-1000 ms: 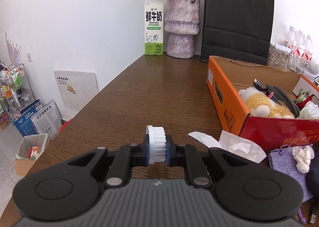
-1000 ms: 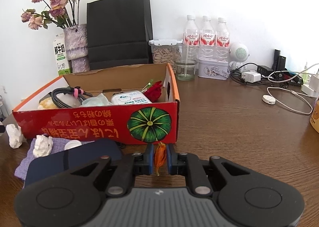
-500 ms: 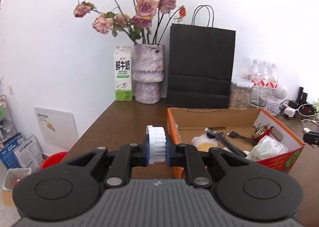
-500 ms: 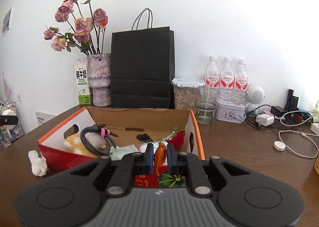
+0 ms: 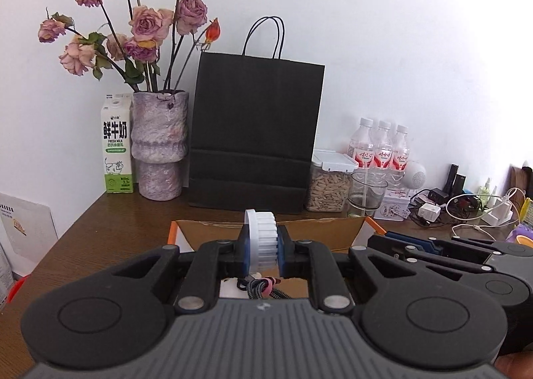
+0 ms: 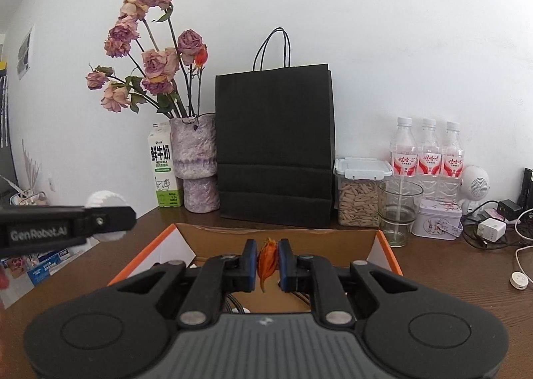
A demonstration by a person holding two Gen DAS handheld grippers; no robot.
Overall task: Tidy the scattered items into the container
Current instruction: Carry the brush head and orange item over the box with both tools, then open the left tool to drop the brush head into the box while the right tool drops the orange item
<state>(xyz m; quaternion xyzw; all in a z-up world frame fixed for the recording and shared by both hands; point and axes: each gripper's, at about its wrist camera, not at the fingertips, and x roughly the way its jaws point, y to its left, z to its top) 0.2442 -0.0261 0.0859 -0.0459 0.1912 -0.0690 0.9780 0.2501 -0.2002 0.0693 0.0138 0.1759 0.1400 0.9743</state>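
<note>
Over the open cardboard box (image 5: 336,229), your left tool (image 5: 263,250) is clamped on a white ribbed cap (image 5: 263,242), its blue pads pressing the cap's two flat sides so the cap stands on edge between them. Just below the cap, inside the box, you can see a braided cable (image 5: 258,289) with a pink tie. Your right tool (image 6: 268,262) hangs over the same box (image 6: 286,239), clamped on a small dried orange flower (image 6: 267,260) whose tip droops below the pads. The two tools are side by side: in the right wrist view your left tool shows at the left edge with the white cap (image 6: 103,200) in it, and in the left wrist view your right tool (image 5: 433,247) lies at the right, its tips pointing left. The box has an orange rim and sits on a dark wooden table (image 6: 449,279). Beyond it, against the white wall, stand a black paper bag (image 6: 274,149), a mottled purple vase (image 6: 196,162) of faded roses, and a milk carton (image 6: 163,169) just left of the vase. To the right of the bag are a lidded container of seeds (image 6: 359,192), an empty glass (image 6: 398,209), three water bottles (image 6: 428,152), a small tin (image 6: 438,222) and a tangle of chargers and cables (image 6: 493,229).
</note>
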